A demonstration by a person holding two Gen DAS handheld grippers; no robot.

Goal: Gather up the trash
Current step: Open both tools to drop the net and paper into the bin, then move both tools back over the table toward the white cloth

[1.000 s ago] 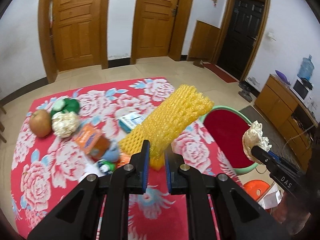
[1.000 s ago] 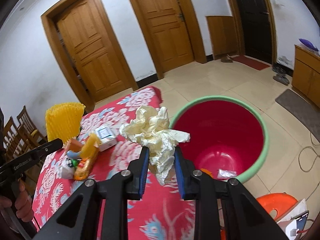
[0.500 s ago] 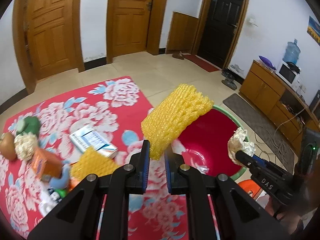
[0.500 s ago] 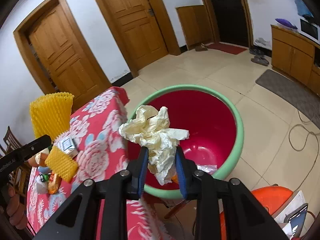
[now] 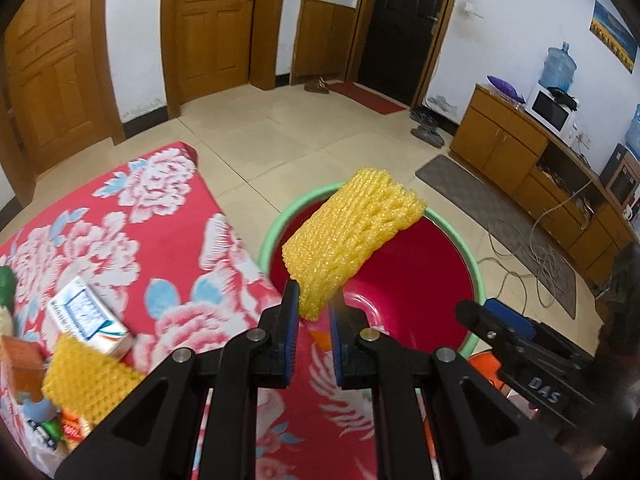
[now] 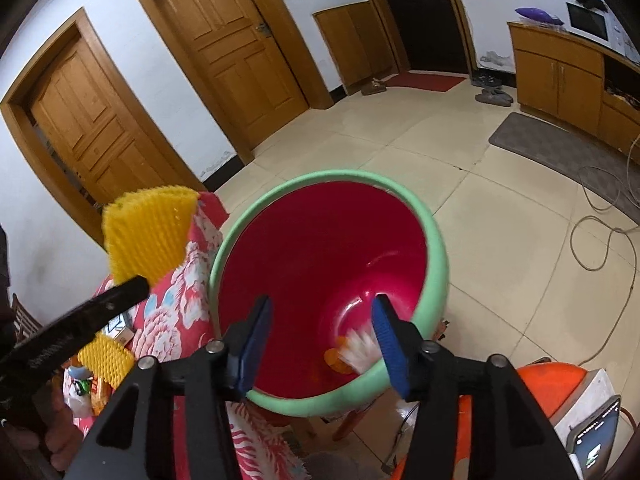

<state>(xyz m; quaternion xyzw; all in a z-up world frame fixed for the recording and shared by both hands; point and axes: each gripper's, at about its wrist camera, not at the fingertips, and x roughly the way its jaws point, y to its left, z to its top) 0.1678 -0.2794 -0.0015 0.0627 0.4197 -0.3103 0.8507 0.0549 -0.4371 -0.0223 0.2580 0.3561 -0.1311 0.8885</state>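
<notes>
Glossy red plastic bin [image 6: 320, 240], yellow foam net sleeve [image 5: 352, 236], floral cloth table cover [image 5: 120, 224], varnished wooden doors [image 6: 236, 60]

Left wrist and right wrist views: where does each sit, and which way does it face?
Left wrist: on the left hand-held gripper, angled down at its yellow foam net over the red bin.
Right wrist: on the right hand-held gripper, jaws opening, nothing between, facing into the bin.
Shared: bin, net, floral tablecloth, each other's gripper.
</notes>
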